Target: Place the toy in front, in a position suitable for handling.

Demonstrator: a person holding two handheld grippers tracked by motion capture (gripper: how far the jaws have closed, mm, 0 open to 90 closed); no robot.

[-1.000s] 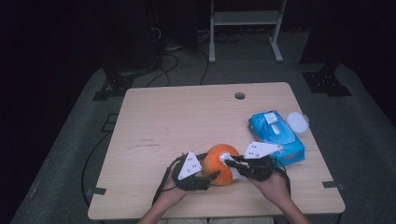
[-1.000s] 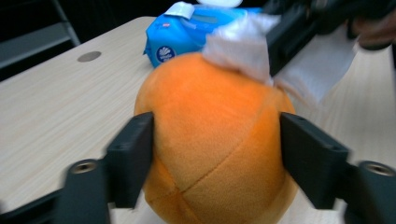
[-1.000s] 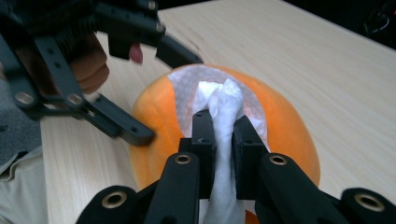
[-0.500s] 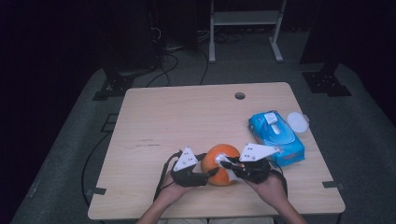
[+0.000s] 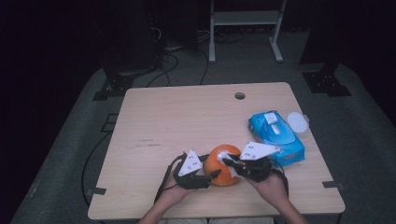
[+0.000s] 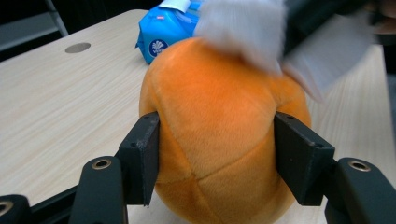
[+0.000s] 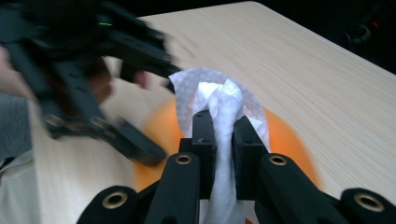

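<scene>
From the high view: light wood table (image 5: 177, 126) with a round grommet hole (image 5: 240, 95) near its far edge, dark room, grey floor, cables and a white rack (image 5: 245, 18) behind. Far and left parts of the top are bare. Orange plush ball (image 5: 223, 164) sits near the front edge between both grippers; blue wipes pack (image 5: 275, 137) just right of it, white lid (image 5: 297, 122) at the right edge.

Left gripper view: left gripper (image 6: 217, 158) jaws have just been closing, pads pressing the ball's sides. Pack logo visible, text unreadable.

Right gripper view: right gripper (image 7: 223, 135) clamped on a white wipe (image 7: 224, 100) over the ball.
</scene>
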